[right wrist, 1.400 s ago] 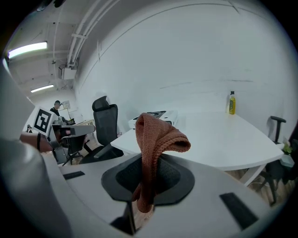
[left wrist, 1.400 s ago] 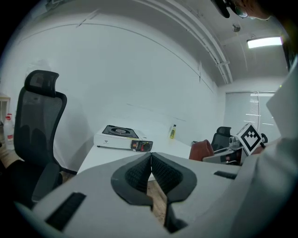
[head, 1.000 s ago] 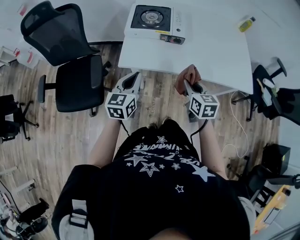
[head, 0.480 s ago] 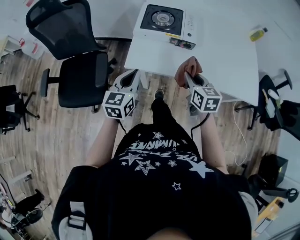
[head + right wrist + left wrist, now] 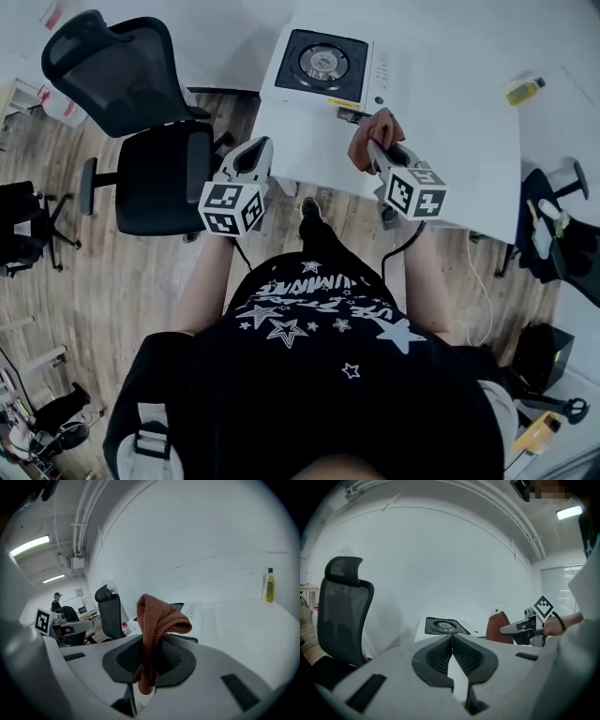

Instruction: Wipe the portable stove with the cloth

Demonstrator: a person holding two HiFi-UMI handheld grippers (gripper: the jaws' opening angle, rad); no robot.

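Step in hand, by my read: bringing the cloth to the stove, wiping not yet begun. The portable stove (image 5: 326,66) sits on the white table (image 5: 459,131). The cloth (image 5: 157,620), a rust-red knit, is pinched between the jaws of the right gripper (image 5: 151,657) and bunches up over them. It's just short of the stove's near right corner & not touching it.

To do it well: lower the right gripper so the loose fold of cloth, not the jaw tips, meets the stove top. Start at the white control strip right of the burner, then sweep toward the burner in overlapping passes w/ light pressure (the stove could slide on the smooth table, I'd guess). The left gripper could brace the stove's left side if it shifts.

Pose: the right gripper is held out over the table edge in front of the stove, pointing at it, marker cube toward the person. The left gripper (image 5: 451,639) has its jaws pressed together w/ nothing between them. It hangs off the table, near-left of the stove, aimed toward it. An office chair (image 5: 141,141) stands left of the stove, a small yellow bottle (image 5: 522,89) well right of it.
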